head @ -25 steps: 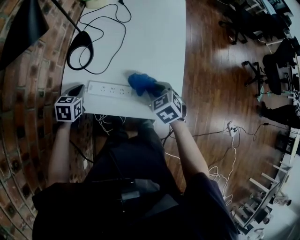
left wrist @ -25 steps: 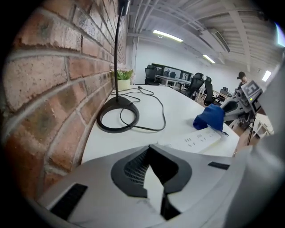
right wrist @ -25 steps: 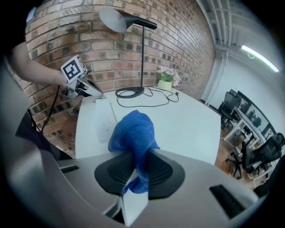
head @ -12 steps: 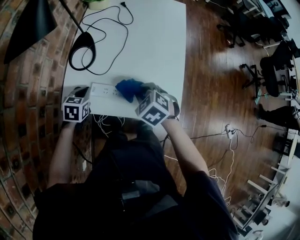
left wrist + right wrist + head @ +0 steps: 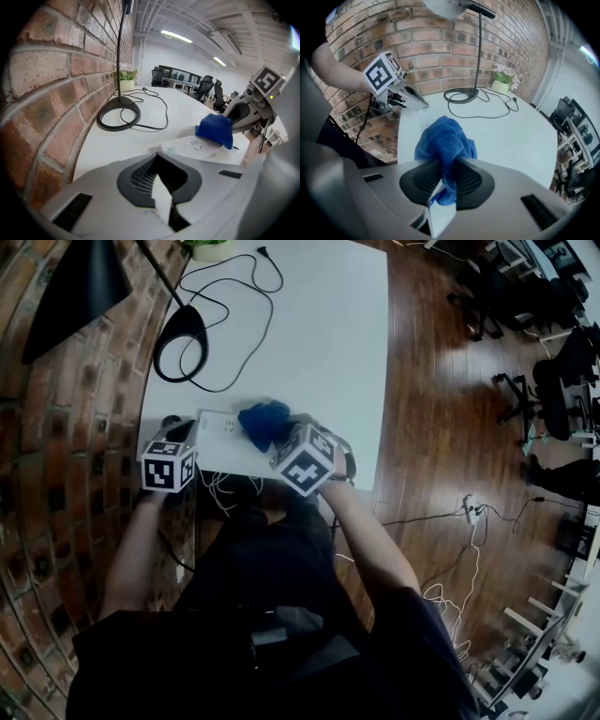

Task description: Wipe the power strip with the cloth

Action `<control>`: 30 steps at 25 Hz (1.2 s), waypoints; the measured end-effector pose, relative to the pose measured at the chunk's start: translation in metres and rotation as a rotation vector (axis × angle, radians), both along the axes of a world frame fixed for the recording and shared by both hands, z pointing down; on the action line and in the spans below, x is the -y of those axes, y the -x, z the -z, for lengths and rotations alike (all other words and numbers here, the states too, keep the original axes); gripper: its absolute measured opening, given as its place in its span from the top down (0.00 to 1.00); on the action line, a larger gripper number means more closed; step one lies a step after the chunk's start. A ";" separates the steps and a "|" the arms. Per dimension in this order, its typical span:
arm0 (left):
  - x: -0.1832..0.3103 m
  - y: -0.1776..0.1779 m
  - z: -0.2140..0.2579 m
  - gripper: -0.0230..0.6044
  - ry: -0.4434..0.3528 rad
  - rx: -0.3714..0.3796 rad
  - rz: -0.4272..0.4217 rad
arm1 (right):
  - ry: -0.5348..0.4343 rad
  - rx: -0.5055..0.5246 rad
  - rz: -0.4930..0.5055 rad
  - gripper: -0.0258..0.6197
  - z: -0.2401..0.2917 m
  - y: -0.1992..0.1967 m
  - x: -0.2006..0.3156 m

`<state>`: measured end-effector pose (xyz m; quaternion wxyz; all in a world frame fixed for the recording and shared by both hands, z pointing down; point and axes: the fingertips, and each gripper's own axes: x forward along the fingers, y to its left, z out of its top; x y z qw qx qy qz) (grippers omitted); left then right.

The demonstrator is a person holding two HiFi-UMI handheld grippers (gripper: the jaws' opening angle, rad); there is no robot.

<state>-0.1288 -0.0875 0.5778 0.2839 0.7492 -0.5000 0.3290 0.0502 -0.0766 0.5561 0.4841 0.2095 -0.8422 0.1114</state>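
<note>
From where I stand, the right gripper has the blue cloth pinched between its jaws. The bunched wad rests on the white power strip, which lies along the near edge of the white table, close to the brick wall. The cloth covers the strip's right part, and only the left sockets show. To do this stroke well, I'd say, press the wad flat on the top face and drag it lengthwise, end to end, slowly enough that it doesn't roll up and skip the sockets. With the strip so near the edge, the push should run along it, not toward the person. The left gripper, jaws pressed together on nothing, has its tip at the strip's left end. Whether it bears down there I can't tell, but steadying that end would stop any sliding. Both forearms reach forward from the body, grippers angled steeply down, the right one crossing in toward the left.
</note>
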 end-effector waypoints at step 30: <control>-0.011 -0.017 0.008 0.96 -0.052 0.106 -0.265 | -0.178 -0.110 -0.043 0.86 -0.009 0.029 -0.003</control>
